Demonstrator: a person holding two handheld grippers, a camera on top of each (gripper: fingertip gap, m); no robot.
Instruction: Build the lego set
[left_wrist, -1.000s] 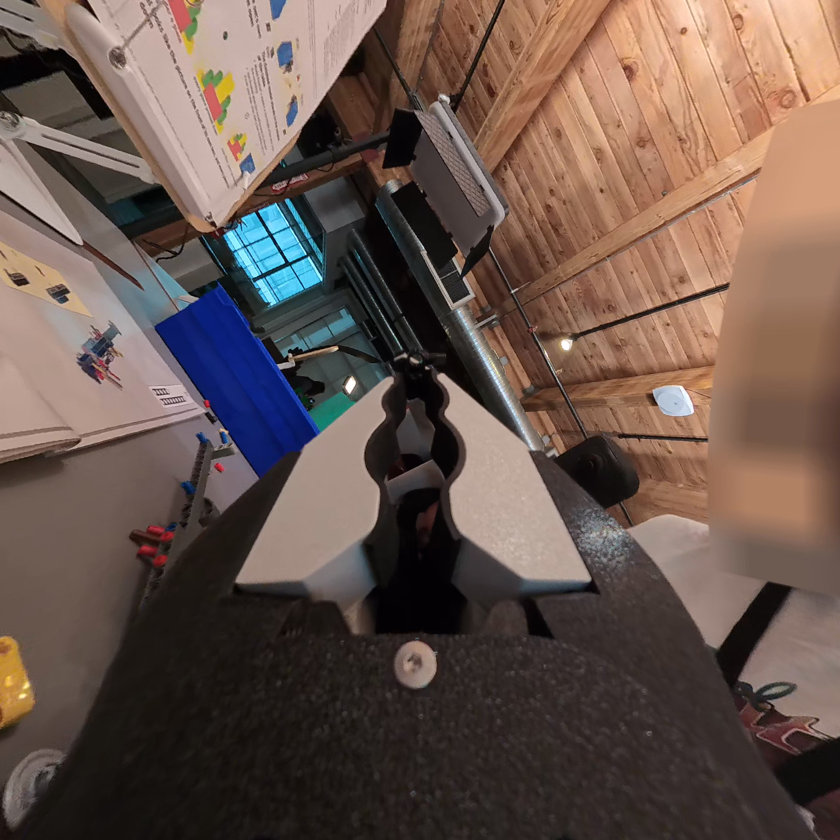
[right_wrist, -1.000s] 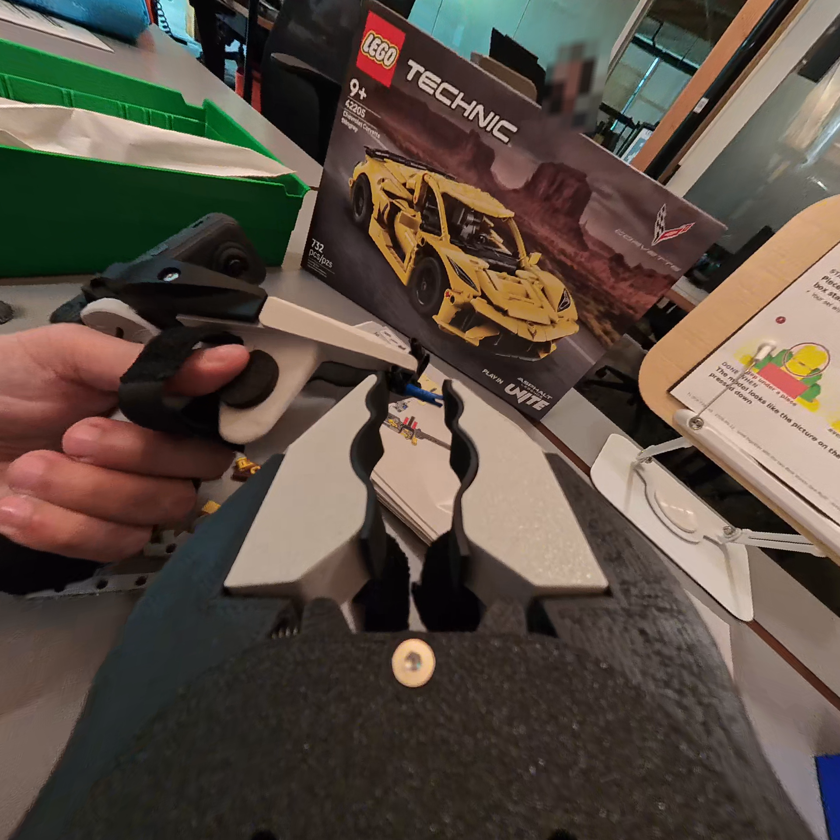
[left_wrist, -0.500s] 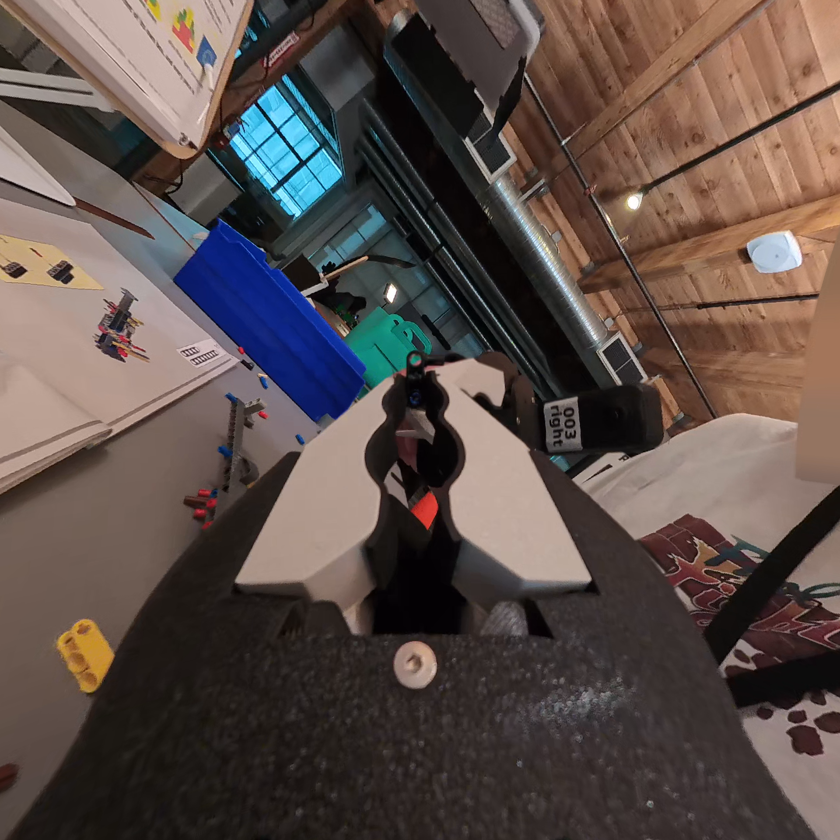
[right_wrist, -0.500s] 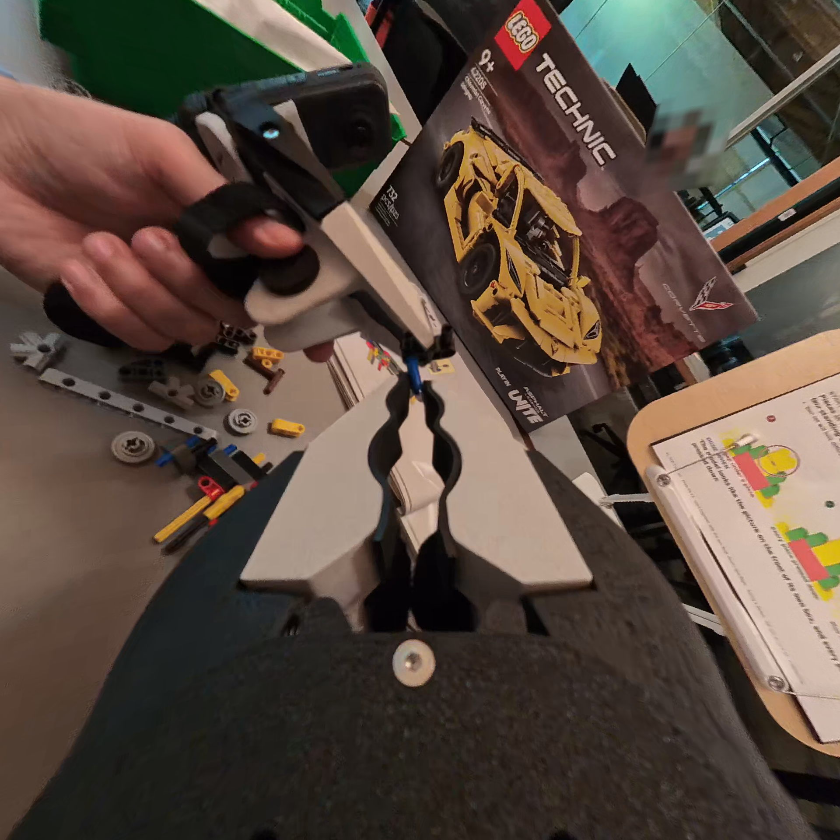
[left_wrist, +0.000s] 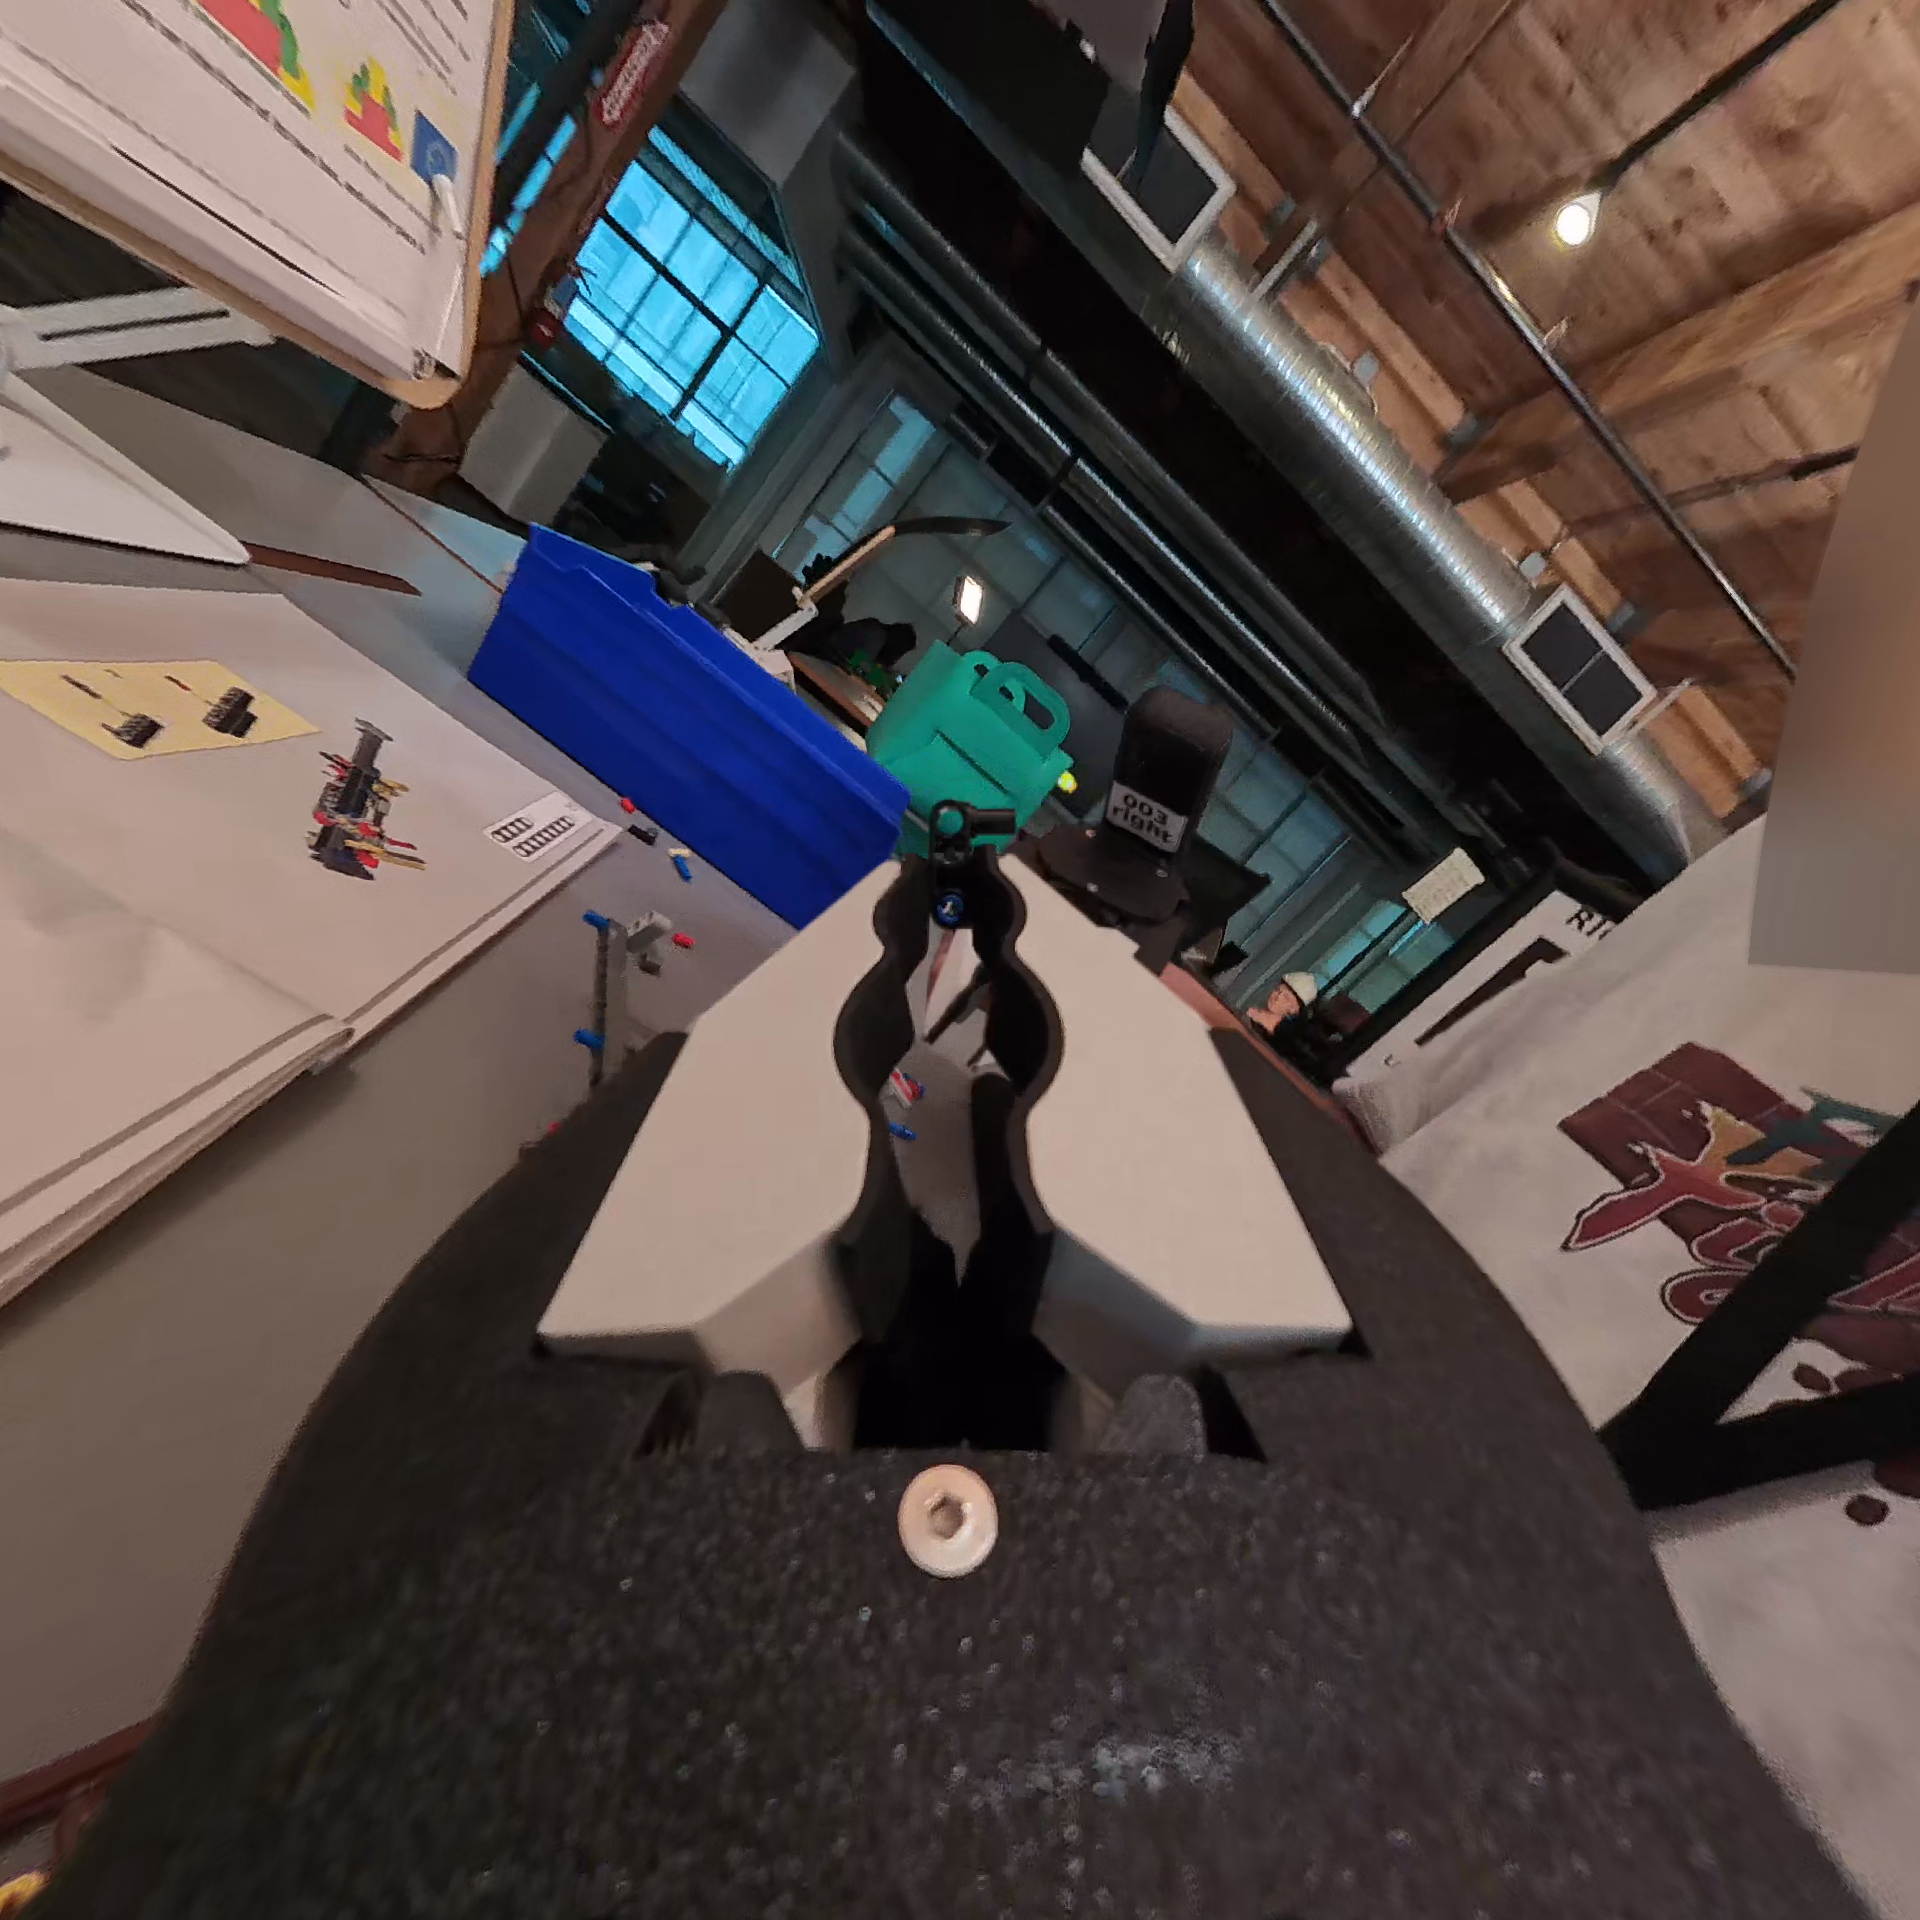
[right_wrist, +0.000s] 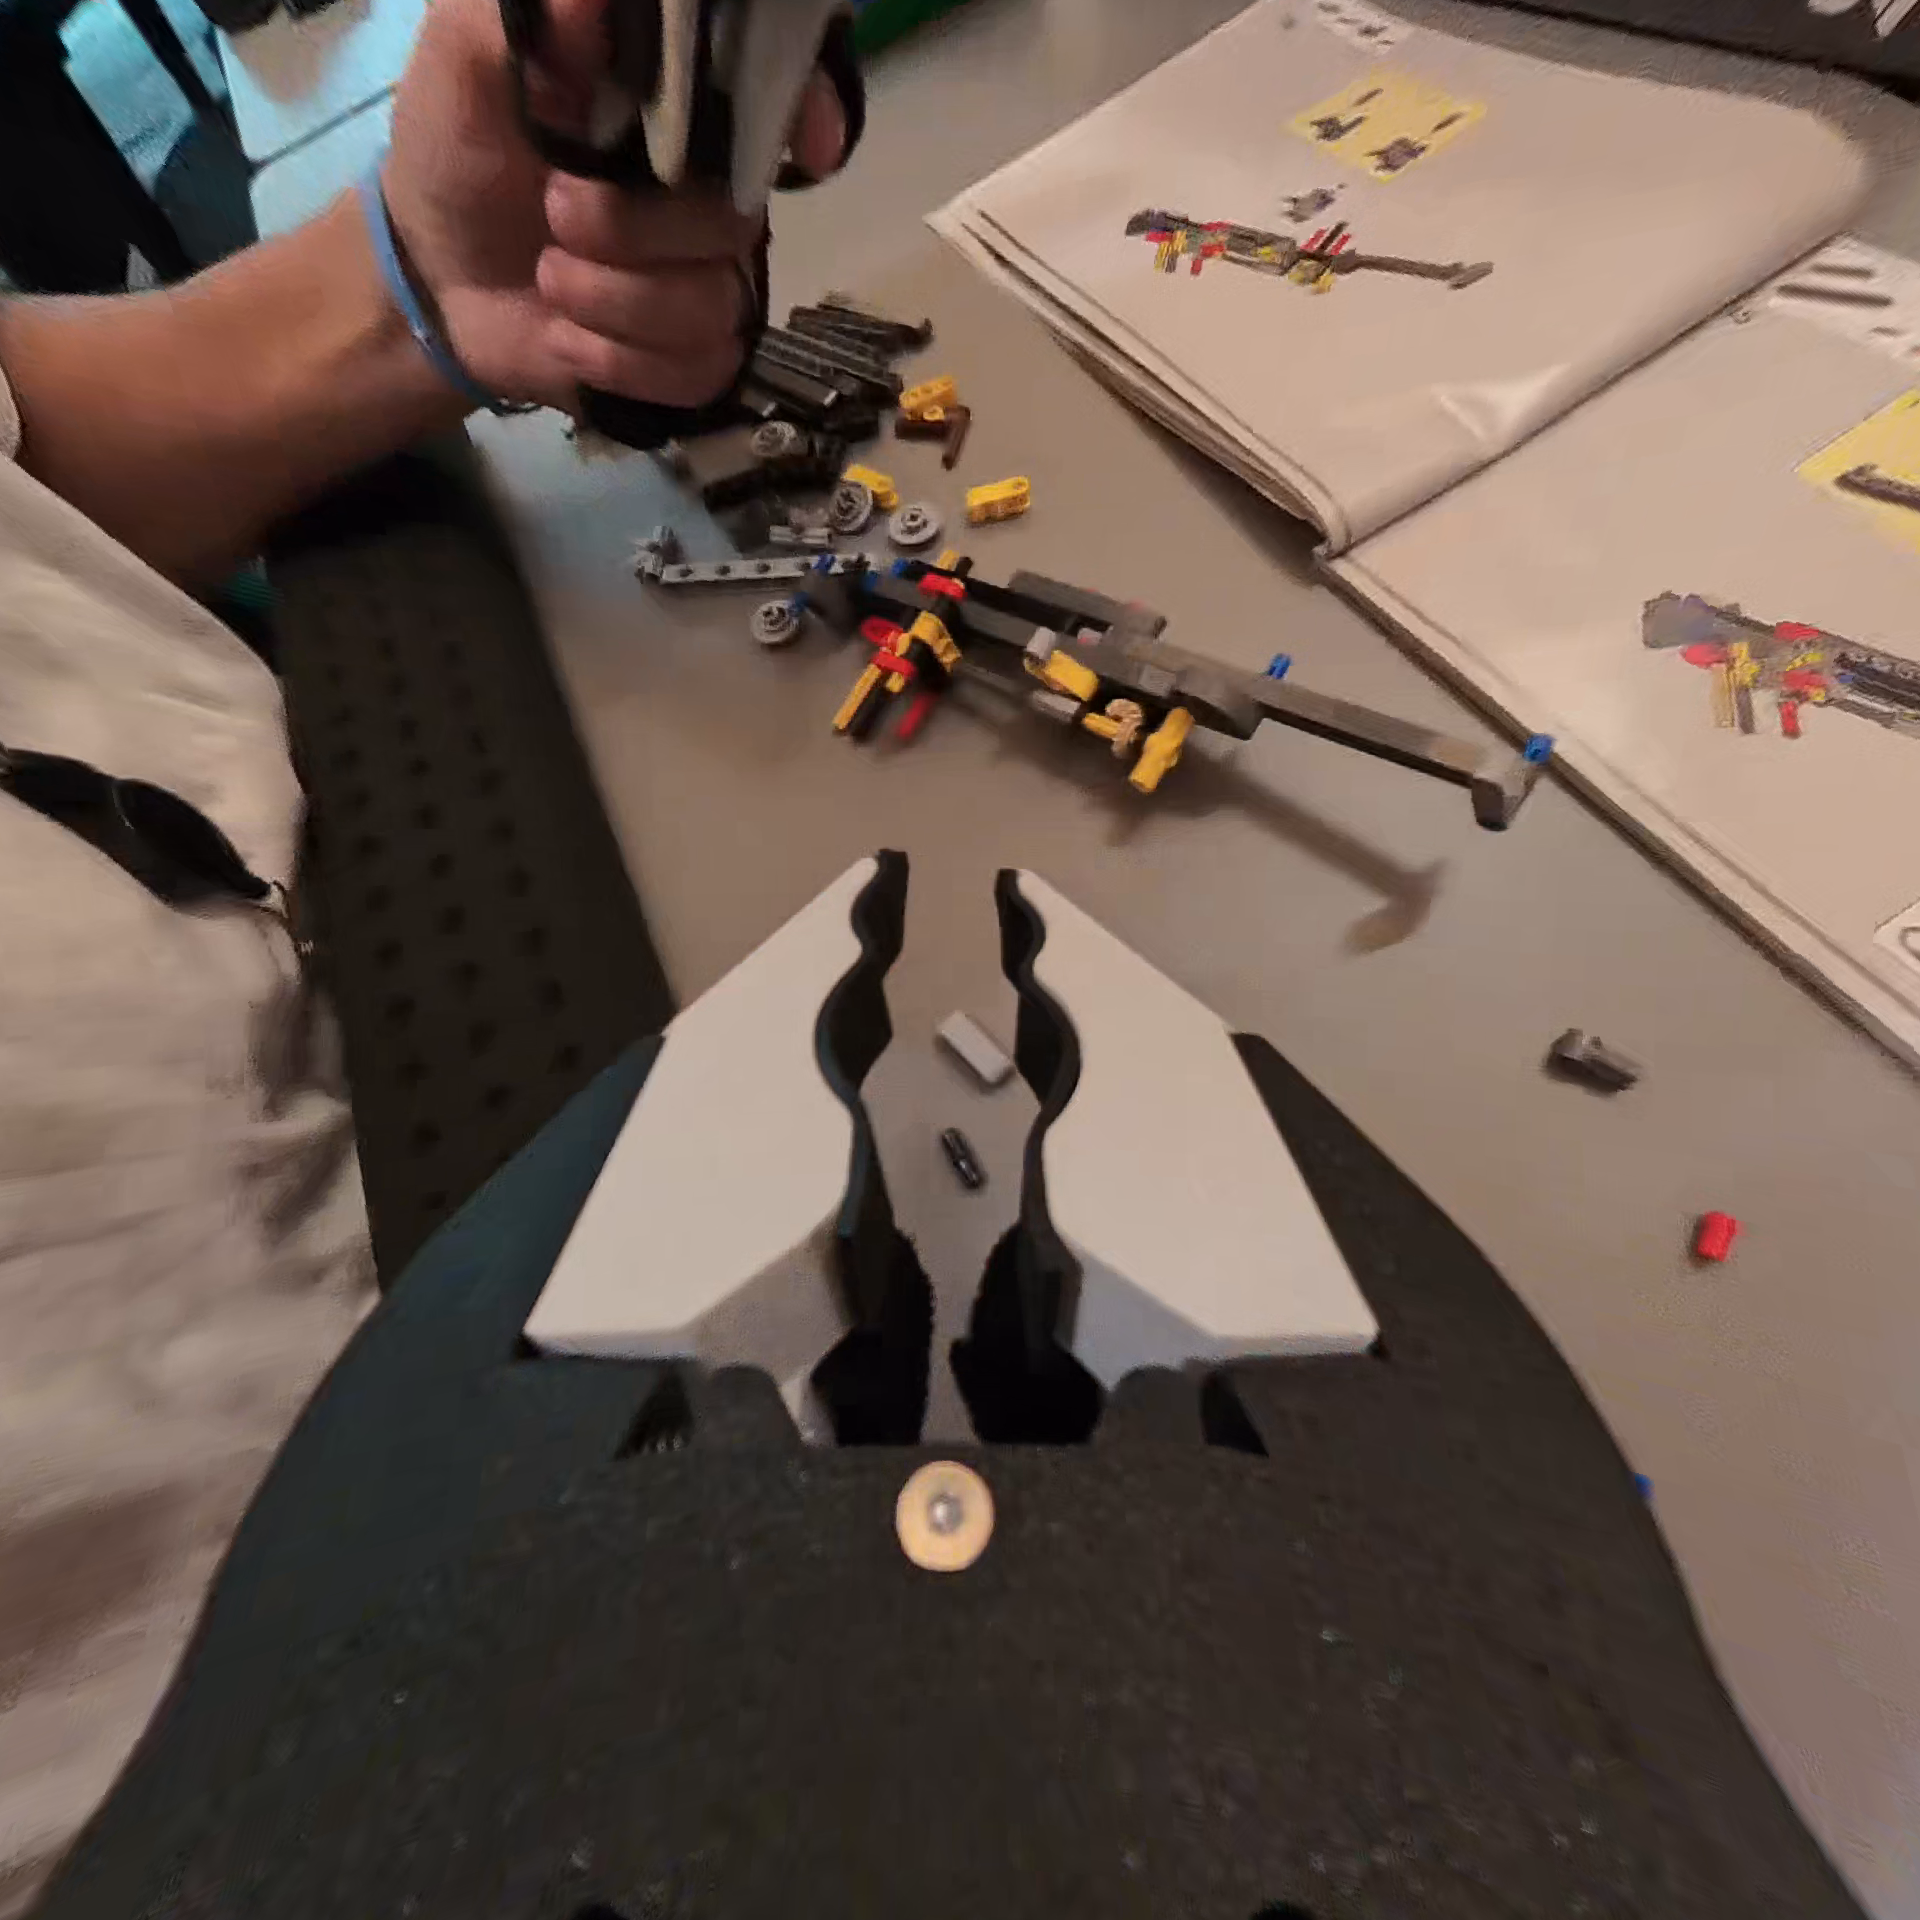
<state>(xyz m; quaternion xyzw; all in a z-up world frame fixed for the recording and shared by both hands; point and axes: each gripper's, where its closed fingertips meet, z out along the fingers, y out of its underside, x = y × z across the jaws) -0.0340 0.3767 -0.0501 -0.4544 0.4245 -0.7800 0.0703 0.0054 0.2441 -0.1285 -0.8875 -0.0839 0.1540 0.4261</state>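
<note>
My left gripper (left_wrist: 951, 891) is shut on a small black connector with a blue pin (left_wrist: 958, 831) and holds it up in the air. My right gripper (right_wrist: 951, 883) is open and empty, pointing down at the grey table (right_wrist: 1299, 1039). A light grey piece (right_wrist: 974, 1047) and a black pin (right_wrist: 962, 1156) lie on the table between its fingers. The partly built black, yellow and red assembly (right_wrist: 1091, 665) lies just beyond its tips. A pile of loose pieces (right_wrist: 831, 436) sits behind that. The right gripper's body (left_wrist: 1143, 821) shows beyond the left tips.
A hand (right_wrist: 582, 239) holds the left gripper's handle at the top left. The open instruction booklet (right_wrist: 1455, 312) lies to the right. A dark grey piece (right_wrist: 1590, 1060) and a red piece (right_wrist: 1714, 1236) lie loose. A blue bin (left_wrist: 675, 717) stands on the table. Some 15 cm of space lies between my two pairs of fingers.
My right gripper has let go of the blue pin, opened and swung down to face the table. The pin now sits in the black connector held by my left gripper, which tilted lower.
</note>
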